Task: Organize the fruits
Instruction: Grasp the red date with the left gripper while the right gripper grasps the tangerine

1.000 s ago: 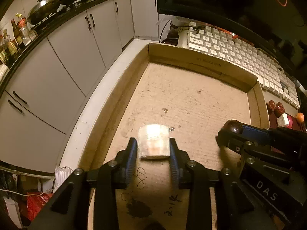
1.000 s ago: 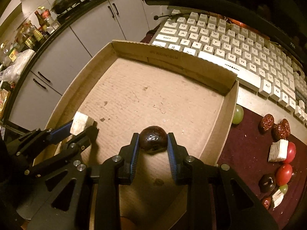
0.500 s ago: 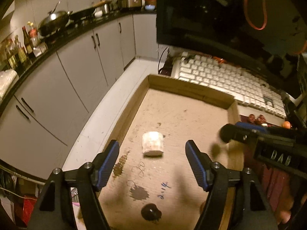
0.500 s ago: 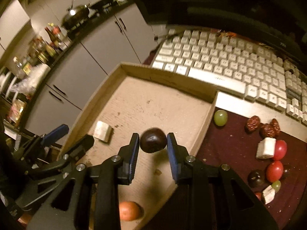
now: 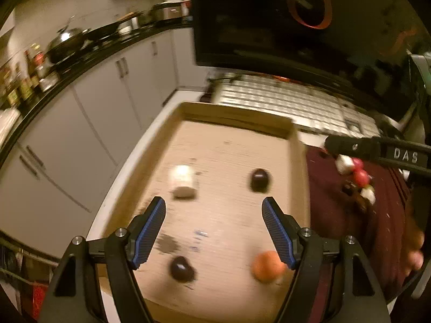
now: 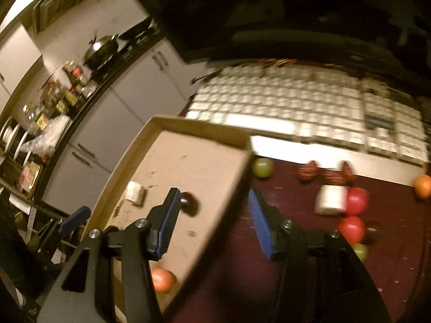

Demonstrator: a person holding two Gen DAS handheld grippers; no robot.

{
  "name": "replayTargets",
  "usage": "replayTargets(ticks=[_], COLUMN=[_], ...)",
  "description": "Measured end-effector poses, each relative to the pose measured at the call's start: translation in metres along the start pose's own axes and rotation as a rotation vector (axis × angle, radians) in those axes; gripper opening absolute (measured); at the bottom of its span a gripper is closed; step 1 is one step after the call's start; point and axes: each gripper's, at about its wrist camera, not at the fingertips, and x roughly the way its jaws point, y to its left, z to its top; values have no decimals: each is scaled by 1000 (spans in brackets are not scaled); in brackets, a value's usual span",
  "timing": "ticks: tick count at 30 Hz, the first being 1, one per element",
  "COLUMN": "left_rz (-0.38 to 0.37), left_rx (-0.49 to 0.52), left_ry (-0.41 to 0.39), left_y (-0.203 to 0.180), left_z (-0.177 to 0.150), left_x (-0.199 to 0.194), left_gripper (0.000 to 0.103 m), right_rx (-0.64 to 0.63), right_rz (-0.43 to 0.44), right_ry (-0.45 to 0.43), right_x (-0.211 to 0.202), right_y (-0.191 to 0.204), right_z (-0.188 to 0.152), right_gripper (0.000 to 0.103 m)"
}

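Observation:
A cardboard tray holds a white cube, two dark round fruits and an orange fruit. My left gripper hangs open above the tray floor with nothing between its pads. My right gripper hovers over the tray's right wall, its jaws opening and empty. The dark fruit lies in the tray just behind its left finger. On the maroon mat lie a green grape, red dates, a white cube and red tomatoes.
A white keyboard and a dark monitor stand behind the tray and mat. An orange fruit sits at the mat's far right. Kitchen cabinets drop away left of the table edge.
The left gripper opened, left the white cube in the tray and drew back and up. The right gripper let the dark fruit go into the tray and swung right toward the mat.

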Motion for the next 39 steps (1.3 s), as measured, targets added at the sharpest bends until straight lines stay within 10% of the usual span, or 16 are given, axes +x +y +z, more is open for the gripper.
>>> replayTargets(ticks=[20, 39], left_rz=[-206, -182], left_rx=[292, 285], left_ry=[47, 201], left_y=[-150, -187], left_z=[-11, -14], left_x=[18, 68], left_gripper=[74, 74], right_rx=[252, 332], right_rz=[-238, -342], right_ry=[-76, 57], right_x=[-104, -42], right_y=[-188, -251], right_z=[-23, 9], right_gripper=[54, 54])
